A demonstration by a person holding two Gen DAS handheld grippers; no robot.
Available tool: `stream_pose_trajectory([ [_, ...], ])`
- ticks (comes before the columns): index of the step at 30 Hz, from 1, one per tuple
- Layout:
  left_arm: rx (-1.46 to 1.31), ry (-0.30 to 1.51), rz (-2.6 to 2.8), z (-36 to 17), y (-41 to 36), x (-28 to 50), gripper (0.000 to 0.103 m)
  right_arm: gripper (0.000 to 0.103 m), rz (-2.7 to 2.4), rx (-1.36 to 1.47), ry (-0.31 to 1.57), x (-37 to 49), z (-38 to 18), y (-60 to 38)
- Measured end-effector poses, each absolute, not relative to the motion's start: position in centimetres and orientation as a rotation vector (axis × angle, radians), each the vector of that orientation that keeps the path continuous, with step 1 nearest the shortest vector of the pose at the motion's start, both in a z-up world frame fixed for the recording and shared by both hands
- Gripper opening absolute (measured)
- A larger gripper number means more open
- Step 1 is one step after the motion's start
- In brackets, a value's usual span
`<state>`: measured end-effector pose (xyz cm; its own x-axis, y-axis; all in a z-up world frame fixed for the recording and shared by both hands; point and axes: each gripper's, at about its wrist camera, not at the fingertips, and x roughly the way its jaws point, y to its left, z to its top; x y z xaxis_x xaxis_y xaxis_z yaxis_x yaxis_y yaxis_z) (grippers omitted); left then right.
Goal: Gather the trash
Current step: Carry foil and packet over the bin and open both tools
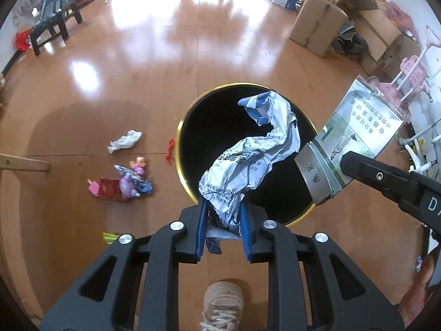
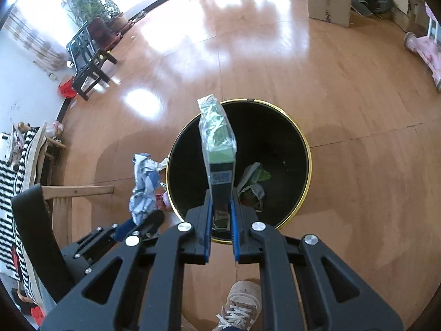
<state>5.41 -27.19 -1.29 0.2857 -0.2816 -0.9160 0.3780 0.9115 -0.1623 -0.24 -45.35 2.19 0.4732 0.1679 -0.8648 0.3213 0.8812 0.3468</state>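
A black trash bin with a gold rim point(image 1: 180, 127) point(image 2: 308, 149) stands on the wooden floor. My left gripper point(image 1: 223, 209) is shut on a crumpled blue-and-white wrapper point(image 1: 256, 149) and holds it over the bin's near edge; the wrapper also shows in the right wrist view point(image 2: 144, 182). My right gripper point(image 2: 221, 207) is shut on a flat green-and-silver carton box point(image 2: 219, 143) over the bin; the box also shows in the left wrist view point(image 1: 358, 132). Some trash point(image 2: 252, 184) lies inside the bin.
On the floor left of the bin lie a white crumpled tissue point(image 1: 125, 141), a red scrap point(image 1: 169, 151), and a pile of toy figures and wrappers point(image 1: 124, 183). A yellow-green scrap point(image 1: 110, 237) lies near my gripper. Cardboard boxes point(image 1: 317, 24) stand at the back right. My shoe point(image 1: 222, 303) is below.
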Motion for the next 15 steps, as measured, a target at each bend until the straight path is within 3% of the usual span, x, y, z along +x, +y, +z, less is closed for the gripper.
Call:
stream_pose_trajectory([
  [11,0.124,1.198,-0.446,-2.2,-28.6,6.2,0.021,0.012,-0.12,0.508,1.079,-0.1,2.1,-45.7],
  [13,0.135,1.19,-0.455,-2.3,-28.7,6.2,0.03,0.013,-0.134,0.507,1.081,-0.1,2.1,-45.7],
  [14,0.137,1.189,-0.452,-2.3,-28.6,6.1,0.045,0.016,-0.144,0.508,1.08,-0.1,2.1,-45.8],
  [15,0.13,1.186,-0.448,-2.4,-28.3,6.1,0.062,0.029,-0.152,0.512,1.077,-0.1,2.2,-45.9],
])
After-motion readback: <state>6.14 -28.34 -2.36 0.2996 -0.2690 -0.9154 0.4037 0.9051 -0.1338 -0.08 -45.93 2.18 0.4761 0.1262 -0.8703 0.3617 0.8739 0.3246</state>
